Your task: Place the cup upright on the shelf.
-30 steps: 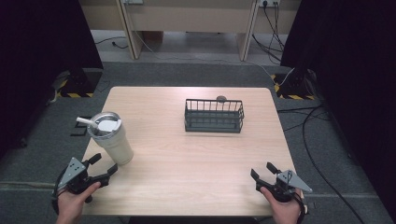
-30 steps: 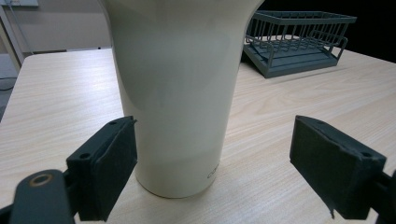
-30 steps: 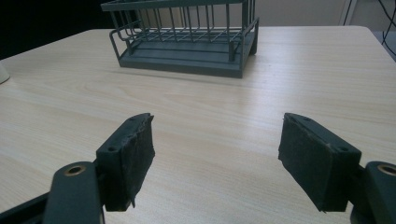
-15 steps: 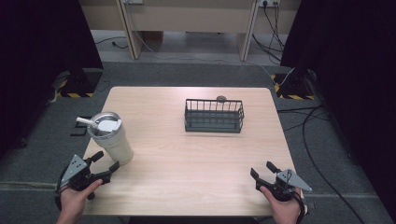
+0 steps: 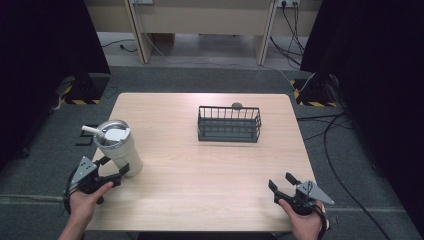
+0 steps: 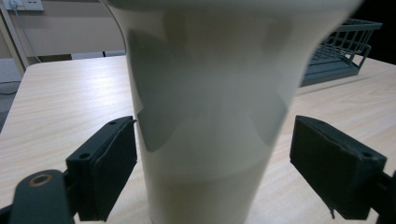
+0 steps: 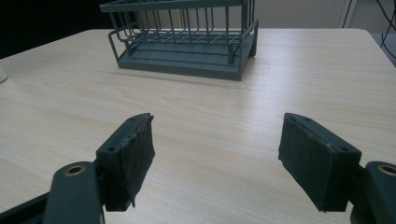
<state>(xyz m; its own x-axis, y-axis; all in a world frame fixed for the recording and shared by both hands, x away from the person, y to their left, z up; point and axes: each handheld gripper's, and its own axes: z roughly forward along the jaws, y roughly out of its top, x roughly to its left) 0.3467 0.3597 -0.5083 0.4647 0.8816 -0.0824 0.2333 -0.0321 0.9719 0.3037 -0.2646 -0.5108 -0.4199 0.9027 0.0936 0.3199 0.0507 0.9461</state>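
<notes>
A cream tumbler [image 5: 120,149] with a metal lid and a white straw stands upright near the table's left edge. My left gripper [image 5: 114,169] is open at its base, one jaw on each side of the cup. In the left gripper view the tumbler [image 6: 219,112] rises between the two pads [image 6: 112,158], with a gap at the right pad and the left pad almost against it. My right gripper [image 5: 281,182] rests open near the front right corner, nothing between its jaws. In the right gripper view that gripper [image 7: 219,158] faces bare tabletop.
A dark wire basket [image 5: 229,123] stands at the back middle of the wooden table [image 5: 210,170], seen too as the basket [image 7: 187,32] ahead of the right jaws. A small dark disc [image 5: 237,105] lies behind it. Cables run on the floor at right.
My left gripper has moved forward and to the right, bringing its open jaws around the tumbler's base. The right gripper has stayed put.
</notes>
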